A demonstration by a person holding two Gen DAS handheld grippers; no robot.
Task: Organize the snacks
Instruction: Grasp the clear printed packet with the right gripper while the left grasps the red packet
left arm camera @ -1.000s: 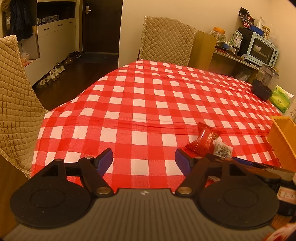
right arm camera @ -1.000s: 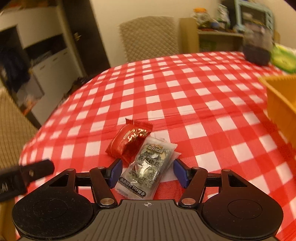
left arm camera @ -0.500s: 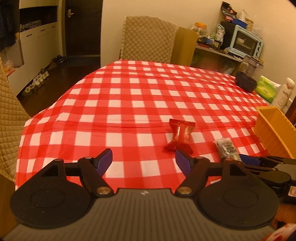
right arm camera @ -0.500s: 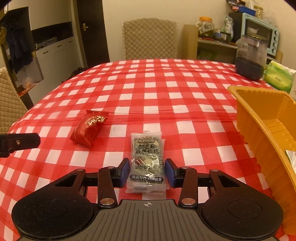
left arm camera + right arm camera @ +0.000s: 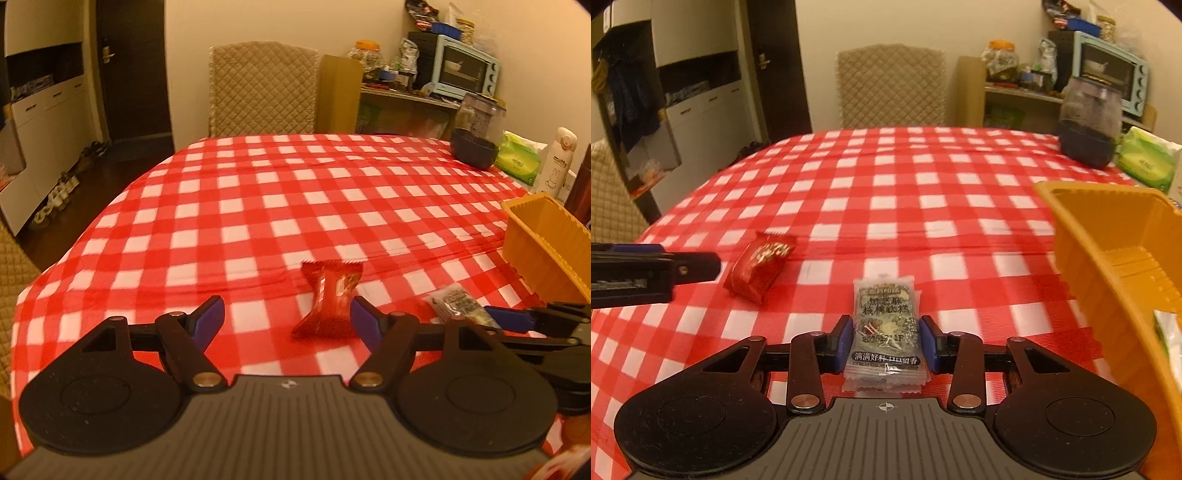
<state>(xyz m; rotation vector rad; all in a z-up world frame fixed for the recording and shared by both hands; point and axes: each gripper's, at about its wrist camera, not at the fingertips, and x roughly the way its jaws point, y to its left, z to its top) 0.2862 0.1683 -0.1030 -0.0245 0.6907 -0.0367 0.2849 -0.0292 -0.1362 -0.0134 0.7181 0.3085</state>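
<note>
A red snack packet (image 5: 328,299) lies on the red-checked tablecloth (image 5: 258,206), just in front of my open left gripper (image 5: 286,319), nearer its right finger. It also shows in the right wrist view (image 5: 759,266). My right gripper (image 5: 886,341) is shut on a clear packet with dark filling (image 5: 886,332); the packet also shows in the left wrist view (image 5: 458,304). An orange tray (image 5: 1115,258) stands to the right; it also shows in the left wrist view (image 5: 546,243).
A dark jar (image 5: 1087,125), a green tissue pack (image 5: 1145,162) and a white bottle (image 5: 559,162) stand at the far right of the table. A quilted chair (image 5: 264,88) is at the far end. A toaster oven (image 5: 465,66) sits on a shelf behind.
My right gripper has closed on the clear packet. My left gripper has swung right and now faces the red packet.
</note>
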